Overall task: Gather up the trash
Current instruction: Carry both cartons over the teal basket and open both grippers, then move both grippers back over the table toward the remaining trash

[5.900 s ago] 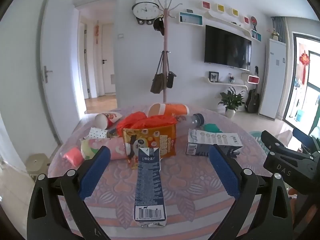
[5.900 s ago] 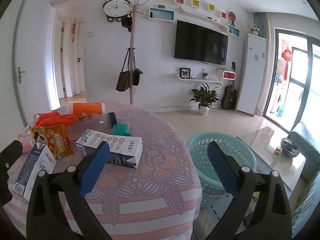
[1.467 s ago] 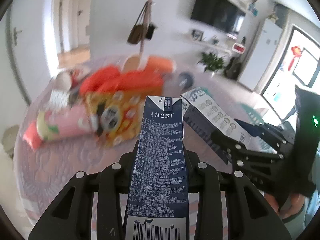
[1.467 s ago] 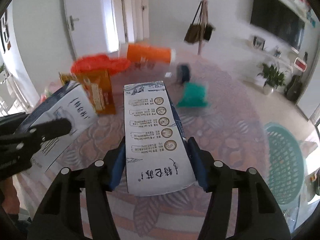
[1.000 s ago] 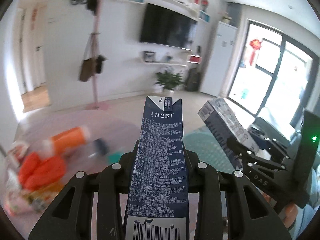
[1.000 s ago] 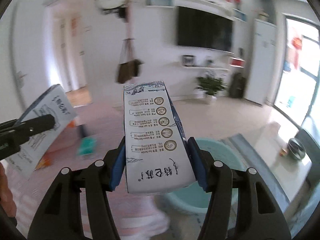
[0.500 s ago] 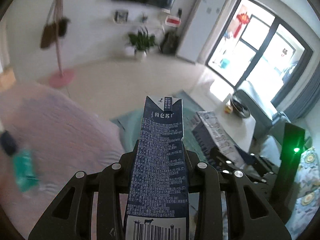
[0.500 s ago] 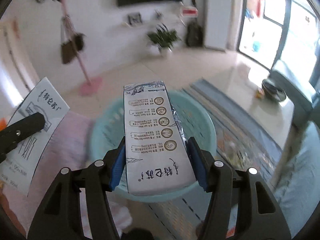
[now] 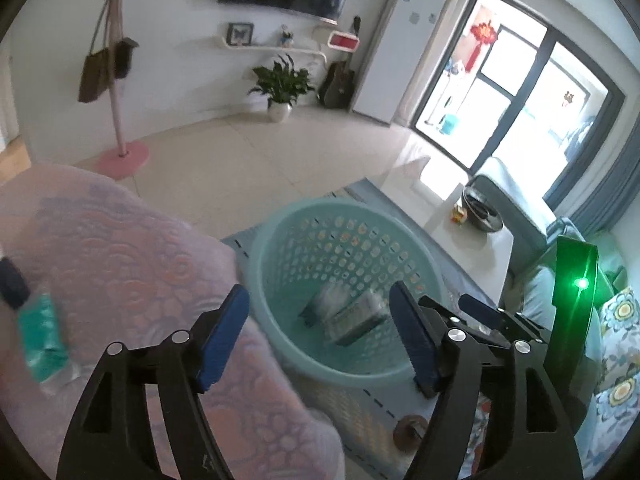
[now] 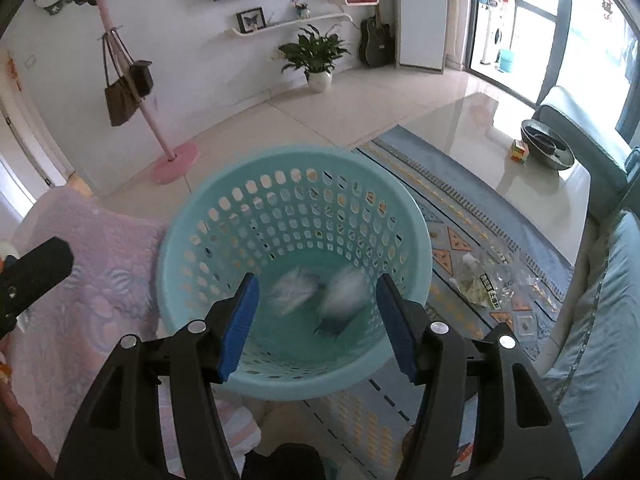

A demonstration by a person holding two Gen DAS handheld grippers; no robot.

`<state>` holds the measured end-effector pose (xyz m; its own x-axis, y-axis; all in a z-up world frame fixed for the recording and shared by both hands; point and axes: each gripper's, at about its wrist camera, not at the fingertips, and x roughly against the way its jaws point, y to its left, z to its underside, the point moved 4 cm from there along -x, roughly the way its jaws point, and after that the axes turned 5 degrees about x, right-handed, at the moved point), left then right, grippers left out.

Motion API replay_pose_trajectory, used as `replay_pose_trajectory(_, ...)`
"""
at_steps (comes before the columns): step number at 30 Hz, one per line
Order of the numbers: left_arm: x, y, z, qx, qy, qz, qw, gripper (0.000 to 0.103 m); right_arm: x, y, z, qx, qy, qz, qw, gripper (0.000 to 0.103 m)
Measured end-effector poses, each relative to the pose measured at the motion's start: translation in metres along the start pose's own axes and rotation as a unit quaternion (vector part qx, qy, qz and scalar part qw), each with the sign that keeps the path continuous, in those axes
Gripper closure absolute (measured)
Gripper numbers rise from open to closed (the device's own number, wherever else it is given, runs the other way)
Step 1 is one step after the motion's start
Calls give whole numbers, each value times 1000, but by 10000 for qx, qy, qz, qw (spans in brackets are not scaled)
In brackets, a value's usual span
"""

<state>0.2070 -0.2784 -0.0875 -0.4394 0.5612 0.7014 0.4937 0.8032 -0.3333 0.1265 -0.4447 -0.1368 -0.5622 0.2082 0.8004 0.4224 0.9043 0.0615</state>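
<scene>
A round teal laundry basket (image 9: 276, 240) (image 10: 408, 220) stands on the floor beside the table. Two milk cartons (image 9: 344, 312) (image 10: 320, 288) lie at its bottom, blurred in the right wrist view. My left gripper (image 9: 320, 336) is open and empty above the basket's near rim. My right gripper (image 10: 316, 320) is open and empty right over the basket. The right gripper (image 9: 480, 320) also shows in the left wrist view, beside the left one. A teal wrapper (image 9: 44, 340) and a dark item (image 9: 12, 284) lie on the pink-clothed table (image 9: 120, 264).
A blue patterned rug (image 10: 480, 216) lies under the basket. A clear plastic bag (image 10: 492, 280) lies on the rug. A low white table (image 10: 540, 176) with a dark bowl and a sofa (image 10: 600, 300) stand at the right. A pink coat stand (image 10: 172, 160) is behind.
Both grippers have opened and let go of their milk cartons, which now lie in the basket. Both grippers have tilted down over the basket.
</scene>
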Motion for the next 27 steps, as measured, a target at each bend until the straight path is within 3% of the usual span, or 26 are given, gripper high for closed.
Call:
replay_pose_trajectory(7,71,20,7,241,-563,-23,9981,32,52,41,-6,331,-628,-461,9964,40)
replay_pose_trajectory(14,159,64,24,687,-1235,-373,9893,32,113,118,-5,1059,-1353,-1001,9800,34)
replay_pose_trajectory(22,255,142,62,1138,-1802,-1533,9649,32,148,221,16,1891,-1633,-1644,9542,30)
replay_pose_trajectory(27,305,197,92,1529,-1925,-2042,9476,32,147,272,31,2131,-1389,-2072,9447,30)
